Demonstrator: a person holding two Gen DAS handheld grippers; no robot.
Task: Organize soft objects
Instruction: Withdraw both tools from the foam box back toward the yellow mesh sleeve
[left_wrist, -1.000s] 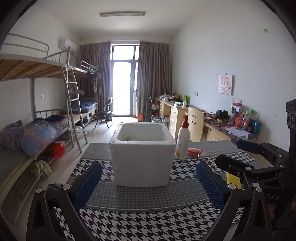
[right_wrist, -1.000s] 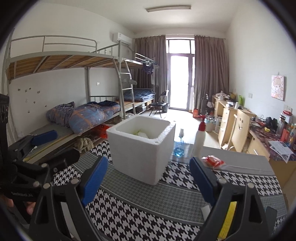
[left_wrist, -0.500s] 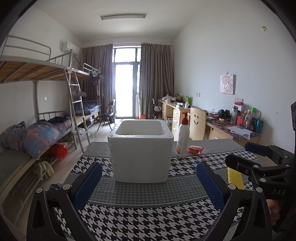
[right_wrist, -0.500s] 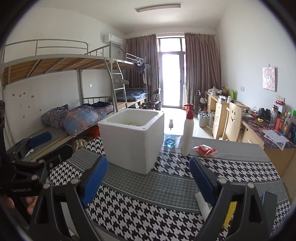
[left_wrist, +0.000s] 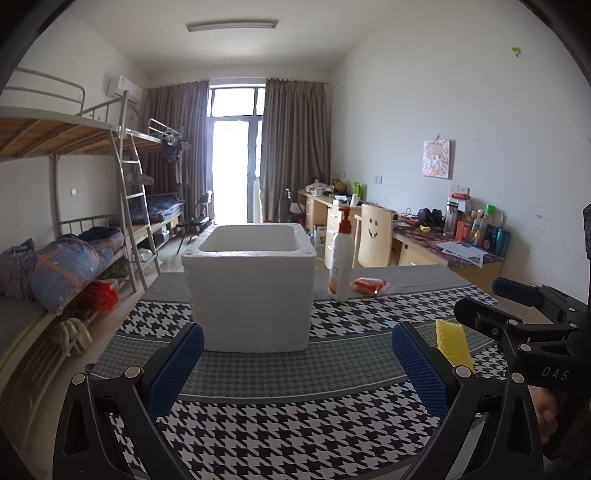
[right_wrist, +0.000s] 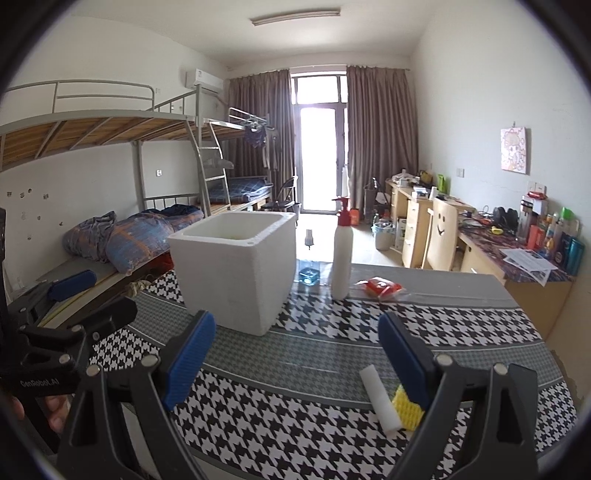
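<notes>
A: Left gripper (left_wrist: 297, 363)?
B: Jaws spread wide, nothing between the blue pads (left_wrist: 176, 363). Held low over the houndstooth cloth (left_wrist: 295, 435), facing the foam box (left_wrist: 251, 291).

A: Right gripper (right_wrist: 297, 360)?
B: Also spread, empty. Seen again at the right edge of the left view, apart from everything on the table.

A: Soft items?
B: Yellow sponge (left_wrist: 452, 349) flat on the cloth, right of the box and well apart from it. In the right view, partly hidden behind the right pad (right_wrist: 402, 360), touching a white foam strip (right_wrist: 380, 397) on its left. Box contents not visible from this low angle.

A: Box position?
B: Upright, open-topped, mid-table, ahead of both grippers.

A: Other table items?
B: Pump bottle (right_wrist: 341, 254) with red top, upright, just right of the box. Red packet (right_wrist: 380, 286) beside the bottle, on the grey band. Small blue-glass bottle (right_wrist: 308, 271) behind, between box and pump bottle.

A: Surroundings?
B: Bunk bed (right_wrist: 110, 184) along left wall, desks (left_wrist: 424, 243) along right, curtained door at far end.
</notes>
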